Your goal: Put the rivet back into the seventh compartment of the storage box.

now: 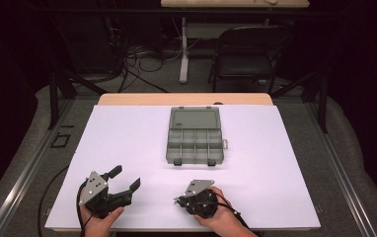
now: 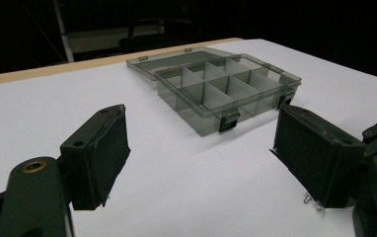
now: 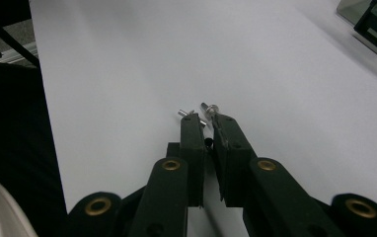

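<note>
A grey see-through organiser box [image 1: 195, 136] lies on the white table top [image 1: 127, 128], lid folded back, its compartments [image 2: 221, 84] looking bare. My left gripper [image 1: 127, 177] rests near the front edge, open, its pads [image 2: 102, 153] wide apart with only table between them. To its right, my right gripper [image 1: 176, 200] points left. Its jaws [image 3: 204, 116] are nearly together, and two small silver screws [image 3: 209, 106] stick out at the tips. Tiny silver bits [image 2: 308, 199] show by the left gripper's right pad; whether they lie on the table I cannot tell.
Beyond the table stand a dark folding chair [image 1: 248, 52], a desk leg [image 1: 183, 49] and cables on the floor. A latch corner of the box [image 3: 374, 19] shows at the upper right of the right gripper view. White surface surrounds the box on all sides.
</note>
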Demonstrator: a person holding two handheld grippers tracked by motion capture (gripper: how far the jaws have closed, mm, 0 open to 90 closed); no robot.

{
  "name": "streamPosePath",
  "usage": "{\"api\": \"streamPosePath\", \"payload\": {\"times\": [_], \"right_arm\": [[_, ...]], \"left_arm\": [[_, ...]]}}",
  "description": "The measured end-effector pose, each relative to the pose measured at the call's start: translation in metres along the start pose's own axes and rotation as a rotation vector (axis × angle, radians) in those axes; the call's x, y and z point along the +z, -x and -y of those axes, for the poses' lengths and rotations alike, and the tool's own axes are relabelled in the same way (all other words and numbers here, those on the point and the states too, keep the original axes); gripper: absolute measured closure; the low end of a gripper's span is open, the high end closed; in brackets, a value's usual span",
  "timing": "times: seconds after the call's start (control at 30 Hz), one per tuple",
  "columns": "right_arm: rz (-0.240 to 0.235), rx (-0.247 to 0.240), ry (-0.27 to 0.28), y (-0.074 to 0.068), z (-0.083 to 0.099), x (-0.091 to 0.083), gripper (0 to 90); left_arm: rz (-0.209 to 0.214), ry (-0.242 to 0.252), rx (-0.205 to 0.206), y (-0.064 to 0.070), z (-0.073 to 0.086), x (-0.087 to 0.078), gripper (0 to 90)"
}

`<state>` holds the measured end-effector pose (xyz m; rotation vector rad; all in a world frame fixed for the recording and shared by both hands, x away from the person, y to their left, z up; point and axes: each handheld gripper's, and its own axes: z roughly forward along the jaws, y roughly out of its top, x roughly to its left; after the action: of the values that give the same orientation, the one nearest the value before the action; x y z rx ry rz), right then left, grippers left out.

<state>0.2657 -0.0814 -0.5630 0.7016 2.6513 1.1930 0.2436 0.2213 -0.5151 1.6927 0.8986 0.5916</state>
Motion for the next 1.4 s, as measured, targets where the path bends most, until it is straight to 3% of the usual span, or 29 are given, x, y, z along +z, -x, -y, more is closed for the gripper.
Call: {"api": "streamPosePath", "payload": {"times": [0.4,0.43,0.93,1.4], "right_arm": [[-0.001,0.001,0.026,0.000,-0.003,-0.008,83.3],[-0.003,0.004,0.048,0.000,-0.003,-0.008,83.3],[-0.004,0.011,0.092,-0.001,-0.015,-0.033,83.3],[0.034,0.021,0.145,0.014,-0.030,-0.060,83.3]], "left_arm": [[-0.003,0.005,-0.001,0.000,0.000,0.000,20.8],[-0.003,0.002,0.000,0.000,0.000,0.000,20.8],[-0.009,0.008,0.000,0.000,0.000,-0.001,20.8],[-0.006,0.009,0.001,0.001,0.000,-0.001,20.8]]}}
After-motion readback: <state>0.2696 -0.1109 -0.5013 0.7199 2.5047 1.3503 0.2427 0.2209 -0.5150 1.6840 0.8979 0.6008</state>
